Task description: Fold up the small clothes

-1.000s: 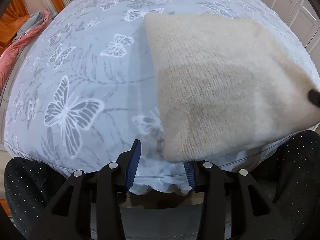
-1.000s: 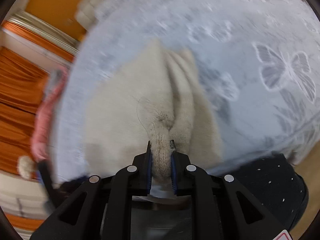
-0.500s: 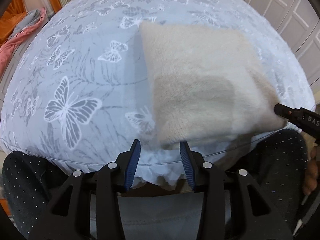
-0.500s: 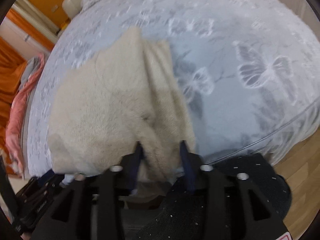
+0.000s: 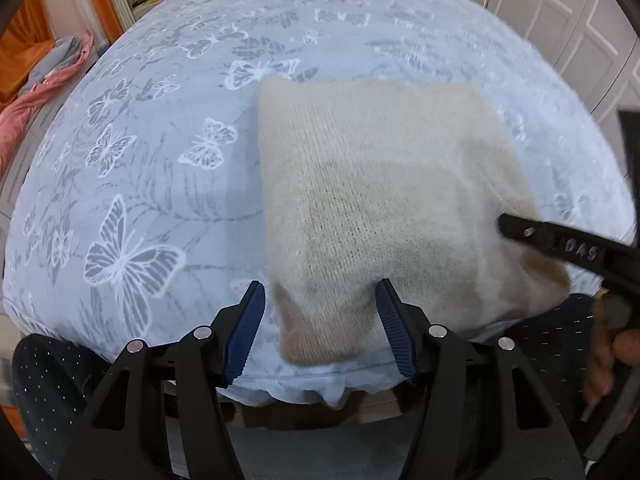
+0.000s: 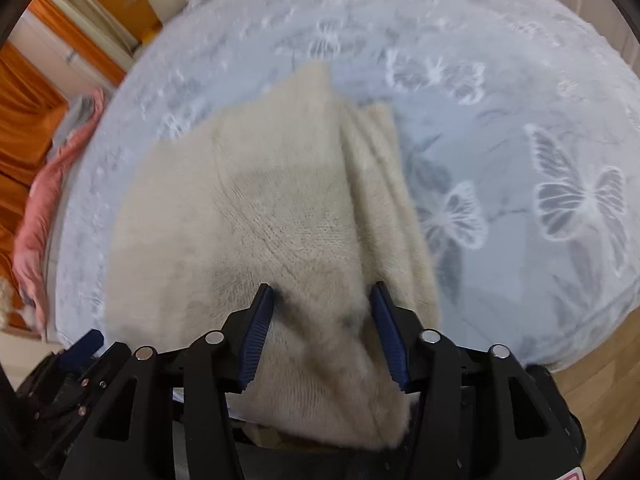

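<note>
One garment in play: a cream knit sweater (image 5: 380, 184), fuzzy, folded to a rough rectangle, lying flat at the near edge of the bed. Under it is a pale blue bedspread (image 5: 160, 160) printed with white and grey butterflies, with a frilled hem along the edge.

Two grippers are on it, both black with ribbed blue pads. The left gripper (image 5: 319, 292) points steeply down over the sweater's near left corner. Its jaws are opening, spread wide with that corner between them, the pads clear of the wool.

The right gripper (image 6: 322, 292) is over the near right part. Its jaws are closing, though in the right wrist view they stand well apart with a thick layered fold of knit between them and nothing pinched. From the left wrist view its black finger reaches in over the sweater's right side, and the person's hand (image 5: 612, 344) grips the handle behind it.

One pink garment (image 6: 36, 216) lies rumpled beside the bed's far left side. Orange curtains (image 6: 20, 120) hang beyond it, white panelled doors (image 5: 560, 12) stand on the other side, and there is wooden floor (image 6: 600, 360) by the bed's near right corner.
</note>
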{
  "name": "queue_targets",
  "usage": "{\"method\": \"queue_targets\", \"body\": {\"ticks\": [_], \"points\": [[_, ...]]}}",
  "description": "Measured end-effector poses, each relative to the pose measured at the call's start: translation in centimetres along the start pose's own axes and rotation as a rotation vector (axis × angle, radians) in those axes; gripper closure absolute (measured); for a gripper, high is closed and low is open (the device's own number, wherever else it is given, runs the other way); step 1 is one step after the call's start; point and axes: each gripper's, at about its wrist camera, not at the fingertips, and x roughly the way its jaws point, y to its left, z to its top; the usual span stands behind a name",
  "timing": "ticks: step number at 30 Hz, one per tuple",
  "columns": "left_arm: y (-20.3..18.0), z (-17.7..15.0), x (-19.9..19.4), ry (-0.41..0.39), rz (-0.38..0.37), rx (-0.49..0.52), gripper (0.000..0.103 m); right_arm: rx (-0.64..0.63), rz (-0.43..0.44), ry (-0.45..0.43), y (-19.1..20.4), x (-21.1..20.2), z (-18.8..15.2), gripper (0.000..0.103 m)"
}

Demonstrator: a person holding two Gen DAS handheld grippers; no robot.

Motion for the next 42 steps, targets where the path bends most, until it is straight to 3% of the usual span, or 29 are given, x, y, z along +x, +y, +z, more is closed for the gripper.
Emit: {"method": "queue_targets", "body": {"ticks": [4,5,8,15,22,24,26,27,28,30,32,37,42], "points": [[-0.1,-0.2,0.6,0.013,0.009,0.004,0.047,-0.013,0.045,-0.149,0.1,-4.4,0.3,0.088],[-0.1,-0.3,0.9,0.016,0.007,0.008,0.046,0.002,0.049,-0.140,-0.5,-4.1,0.2,0.088],[-0.5,-0.6,1.4,0.033,0.004,0.012,0.045,0.045,-0.006,0.014,-2.8,0.7,-0.7,0.088],[-0.8,-0.8,1.5,0.030,0.018,0.018,0.045,0.016,-0.034,-0.013,-2.0,0.7,-0.9,0.086],[-0.6,-1.0,1.2,0.033,0.011,0.014,0.045,0.130,0.100,-0.059,-4.0,-0.4,-1.5,0.080],[-0.2,-1.0,0.5,0.019,-0.023,-0.013,0.045,0.141,0.088,-0.107,-4.0,-1.3,-2.0,0.073],[0.6,-0.7,-0.1,-0.007,-0.119,-0.076,0.031,0.151,0.074,-0.136,-4.0,-1.9,-2.1,0.051],[1.0,-0.6,-0.3,-0.016,-0.167,-0.116,0.019,0.164,0.053,-0.138,-4.2,-2.0,-2.0,0.041],[1.8,-0.3,-0.3,-0.017,-0.235,-0.182,0.015,0.185,0.029,-0.130,-4.5,-1.9,-2.0,0.031],[2.6,0.2,0.5,0.023,-0.281,-0.258,0.013,0.219,0.047,-0.136,-5.0,-1.9,-2.0,0.031],[3.3,0.5,2.2,0.085,-0.265,-0.299,0.012,0.248,0.058,-0.148,-5.6,-2.0,-2.0,0.031],[4.4,0.5,5.6,0.146,-0.300,-0.360,0.007,0.258,0.073,-0.058,-5.6,0.2,-1.6,0.029],[4.2,0.3,8.1,0.177,-0.366,-0.384,0.005,0.261,0.100,0.023,-5.3,2.9,-0.7,0.016]]}}
